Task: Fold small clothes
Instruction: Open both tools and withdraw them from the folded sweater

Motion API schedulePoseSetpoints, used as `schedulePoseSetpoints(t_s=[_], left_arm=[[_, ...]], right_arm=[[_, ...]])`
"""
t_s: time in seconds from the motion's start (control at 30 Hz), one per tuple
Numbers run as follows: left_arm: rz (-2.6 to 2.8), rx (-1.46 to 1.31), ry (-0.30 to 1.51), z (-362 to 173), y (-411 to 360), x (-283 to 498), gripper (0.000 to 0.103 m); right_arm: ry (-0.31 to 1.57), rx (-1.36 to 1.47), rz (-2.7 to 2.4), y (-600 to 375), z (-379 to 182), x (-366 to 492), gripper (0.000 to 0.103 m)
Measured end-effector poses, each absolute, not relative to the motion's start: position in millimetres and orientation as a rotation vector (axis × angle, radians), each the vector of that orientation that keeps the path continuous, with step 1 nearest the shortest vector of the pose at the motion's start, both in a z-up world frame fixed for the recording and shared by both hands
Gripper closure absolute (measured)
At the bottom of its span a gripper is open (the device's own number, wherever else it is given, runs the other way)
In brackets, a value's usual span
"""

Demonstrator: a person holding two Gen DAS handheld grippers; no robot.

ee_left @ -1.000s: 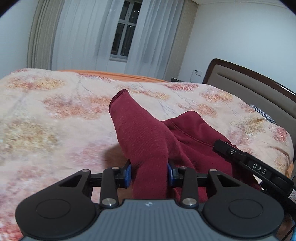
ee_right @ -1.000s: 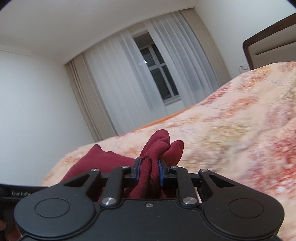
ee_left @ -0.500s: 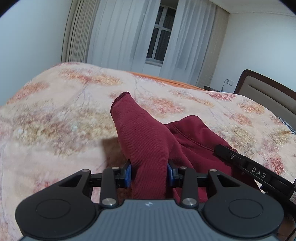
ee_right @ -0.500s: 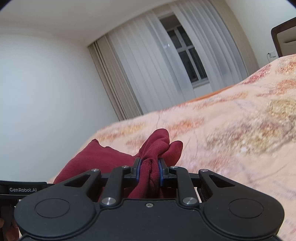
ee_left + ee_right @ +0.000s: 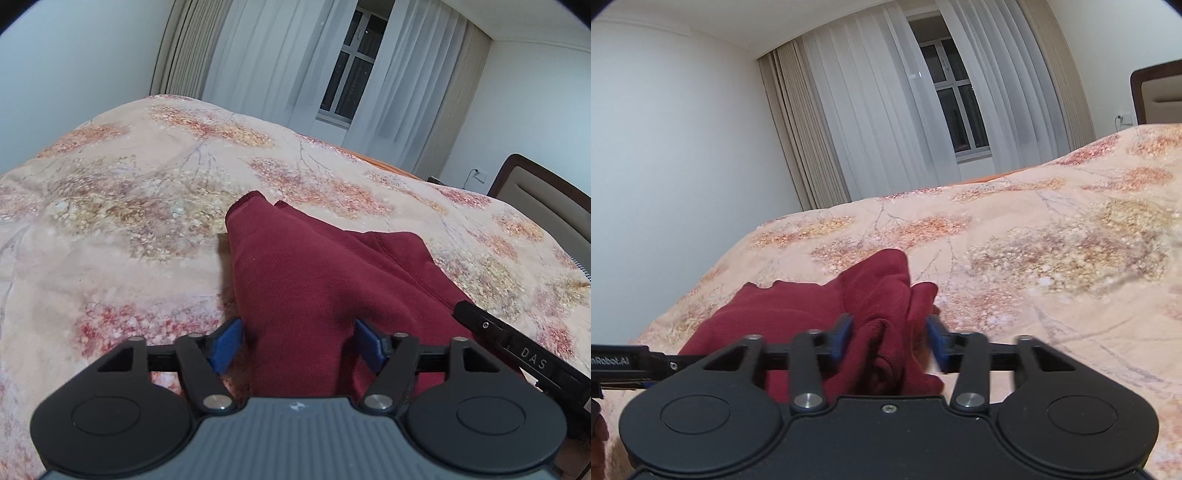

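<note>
A dark red garment point(image 5: 314, 266) lies on the floral bed cover point(image 5: 129, 206). One folded end runs back between the fingers of my left gripper point(image 5: 297, 345). Its jaws are opening; the blue pads stand wide and do not press the cloth. In the right wrist view a bunched part of the garment point(image 5: 886, 291) sits between the fingers of my right gripper point(image 5: 889, 341). Those jaws are opening too, with gaps beside the cloth. The right gripper's side point(image 5: 517, 350) shows at the lower right of the left wrist view.
The bed cover point(image 5: 1052, 240) spreads far to the right. A padded headboard point(image 5: 546, 199) stands at the right end of the bed. Curtains and a window point(image 5: 351, 74) line the far wall. A bit of a hand point(image 5: 598, 428) shows at the lower left.
Both grippers were shut on the red cloth and now stand open around it. The garment has settled lower onto the bed, and both hands have shifted sideways.
</note>
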State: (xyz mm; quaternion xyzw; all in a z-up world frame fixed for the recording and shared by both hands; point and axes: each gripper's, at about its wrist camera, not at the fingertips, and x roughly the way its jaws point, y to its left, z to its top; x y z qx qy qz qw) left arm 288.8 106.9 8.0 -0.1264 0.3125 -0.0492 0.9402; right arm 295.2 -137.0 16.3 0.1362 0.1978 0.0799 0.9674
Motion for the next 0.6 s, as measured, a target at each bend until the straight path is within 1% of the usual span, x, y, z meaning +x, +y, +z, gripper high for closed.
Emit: schedulePoseSetpoints(t_s=[0.03, 0.07, 0.1, 0.13, 0.17, 0.2, 0.23, 0.3, 0.4, 0.6], left_arm=[[-0.09, -0.258, 0.628, 10, 107, 286, 0.02], [-0.08, -0.256, 0.617, 12, 107, 282, 0.017], [-0.073, -0.253, 0.61, 15, 107, 279, 0.016], [-0.067, -0.249, 0.605, 18, 106, 276, 0.014], [-0.061, -0.245, 0.599, 21, 105, 273, 0.01], [-0.053, -0.241, 0.588, 24, 104, 269, 0.005], [-0.045, -0.236, 0.574, 27, 103, 264, 0.003], [-0.033, -0.228, 0.546, 33, 100, 254, 0.001], [-0.021, -0.222, 0.517, 40, 98, 238, 0.001], [0.017, -0.201, 0.442, 49, 90, 198, 0.001]], right_arm=[[0.392, 0.269, 0.158, -138, 17, 292, 0.038], [0.384, 0.262, 0.158, -139, 19, 289, 0.036], [0.378, 0.254, 0.157, -140, 21, 285, 0.032], [0.371, 0.247, 0.157, -141, 23, 282, 0.026], [0.362, 0.244, 0.156, -142, 25, 278, 0.022], [0.351, 0.243, 0.155, -144, 27, 274, 0.016], [0.338, 0.244, 0.155, -145, 29, 269, 0.009], [0.311, 0.245, 0.156, -148, 34, 259, 0.004], [0.279, 0.241, 0.168, -152, 41, 244, 0.001], [0.216, 0.223, 0.184, -158, 56, 207, 0.001]])
